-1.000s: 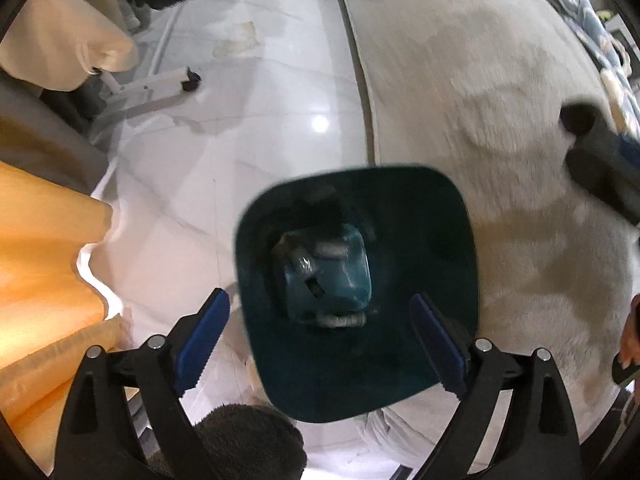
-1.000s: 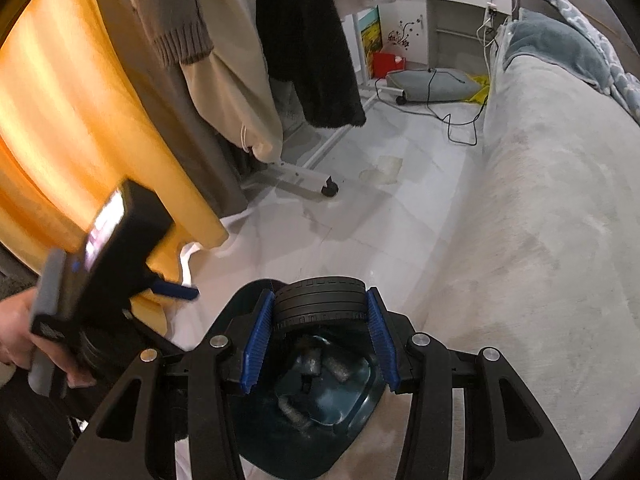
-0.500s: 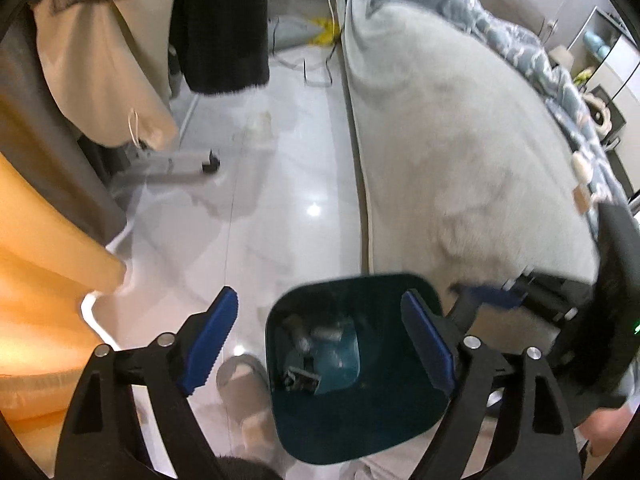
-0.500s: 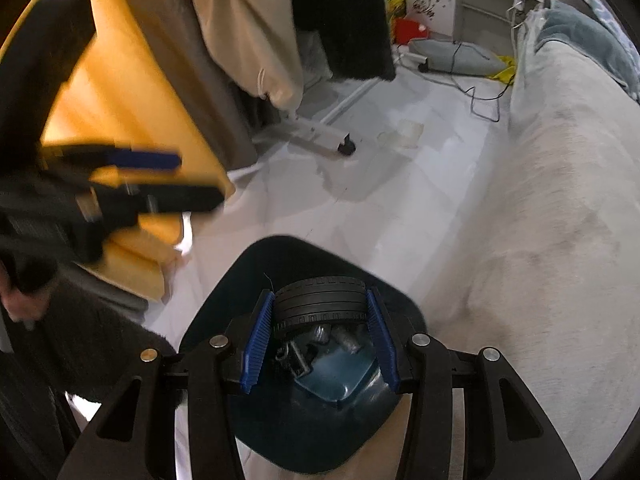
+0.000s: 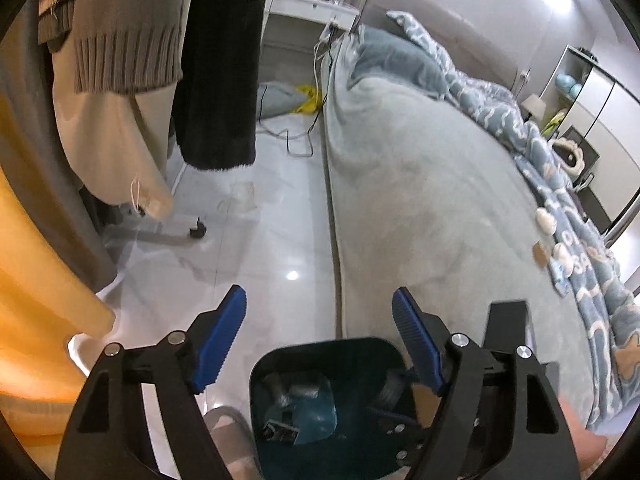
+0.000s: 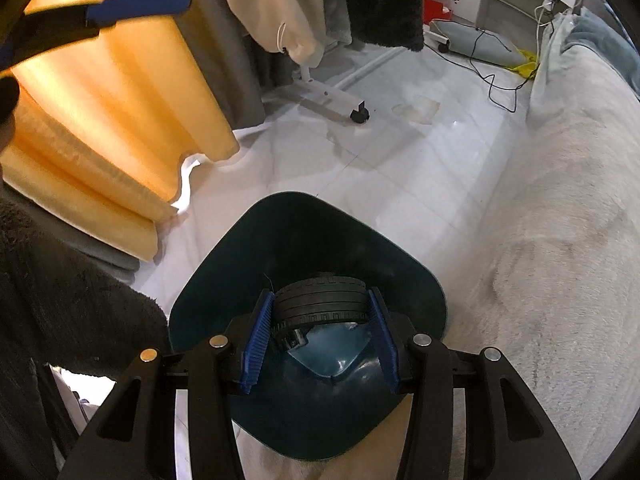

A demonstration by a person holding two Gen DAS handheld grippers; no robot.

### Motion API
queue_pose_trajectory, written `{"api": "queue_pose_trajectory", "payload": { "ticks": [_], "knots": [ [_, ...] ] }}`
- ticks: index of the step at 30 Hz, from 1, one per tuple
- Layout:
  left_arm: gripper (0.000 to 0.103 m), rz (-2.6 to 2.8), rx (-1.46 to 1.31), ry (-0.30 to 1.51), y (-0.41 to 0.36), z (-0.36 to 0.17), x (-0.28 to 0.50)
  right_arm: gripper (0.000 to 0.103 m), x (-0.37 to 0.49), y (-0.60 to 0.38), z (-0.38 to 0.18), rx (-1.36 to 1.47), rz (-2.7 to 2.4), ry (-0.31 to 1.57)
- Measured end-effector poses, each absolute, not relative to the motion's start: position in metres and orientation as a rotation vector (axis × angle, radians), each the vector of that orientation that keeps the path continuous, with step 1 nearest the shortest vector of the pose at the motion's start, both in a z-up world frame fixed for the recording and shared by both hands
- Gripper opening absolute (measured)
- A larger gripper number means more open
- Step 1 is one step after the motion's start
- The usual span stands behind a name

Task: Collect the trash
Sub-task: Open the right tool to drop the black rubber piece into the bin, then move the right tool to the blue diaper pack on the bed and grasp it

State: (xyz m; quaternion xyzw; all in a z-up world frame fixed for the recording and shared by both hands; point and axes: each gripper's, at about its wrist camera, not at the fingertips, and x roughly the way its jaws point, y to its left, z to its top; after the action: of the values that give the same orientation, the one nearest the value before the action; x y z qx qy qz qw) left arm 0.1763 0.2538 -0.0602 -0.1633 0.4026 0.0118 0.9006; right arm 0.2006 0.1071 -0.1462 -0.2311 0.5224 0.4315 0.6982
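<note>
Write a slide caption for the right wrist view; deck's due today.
Right gripper holds a black toy tyre above the dark teal bin.

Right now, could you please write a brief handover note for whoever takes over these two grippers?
Right gripper: shut on a black toy tyre, held over the open mouth of the dark teal bin.
Left gripper: nothing between its pads, jaws closing, above the bin's near side.
Bin: on the white floor beside the bed; a few small scraps already lie at its bottom.
Done: some trash is binned.
Left: release the tyre into the bin. A pale scrap on the floor farther off may be trash too.
</note>
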Motion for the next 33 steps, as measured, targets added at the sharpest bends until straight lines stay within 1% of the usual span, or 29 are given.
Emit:
{"api": "queue_pose_trajectory", "payload": {
  "ticks": [3,6,8,12,14,20,27,33],
  "knots": [
    [0.077,0.021,-0.353,0.79,0.255,-0.052,0.175,0.049,0.197,0.109,-0.148,-0.537,0.967,1.173],
    [0.077,0.02,-0.357,0.744,0.253,-0.042,0.173,0.053,0.193,0.111,-0.15,-0.57,0.973,1.179],
    [0.077,0.023,-0.351,0.722,0.252,-0.038,0.171,0.059,0.19,0.112,-0.151,-0.593,0.979,1.183],
    [0.077,0.032,-0.344,0.677,0.249,-0.029,0.169,0.066,0.184,0.112,-0.15,-0.62,0.989,1.188],
    [0.077,0.034,-0.347,0.66,0.248,-0.024,0.169,0.072,0.183,0.11,-0.148,-0.621,0.99,1.183],
    [0.077,0.025,-0.348,0.619,0.239,-0.013,0.172,0.073,0.187,0.1,-0.136,-0.569,0.985,1.142],
    [0.077,0.011,-0.325,0.578,0.218,0.0,0.177,0.073,0.201,0.073,-0.101,-0.475,0.921,1.019],
    [0.078,-0.014,-0.306,0.565,0.196,0.006,0.184,0.074,0.219,0.039,-0.082,-0.404,0.832,0.952]
  ]
}}
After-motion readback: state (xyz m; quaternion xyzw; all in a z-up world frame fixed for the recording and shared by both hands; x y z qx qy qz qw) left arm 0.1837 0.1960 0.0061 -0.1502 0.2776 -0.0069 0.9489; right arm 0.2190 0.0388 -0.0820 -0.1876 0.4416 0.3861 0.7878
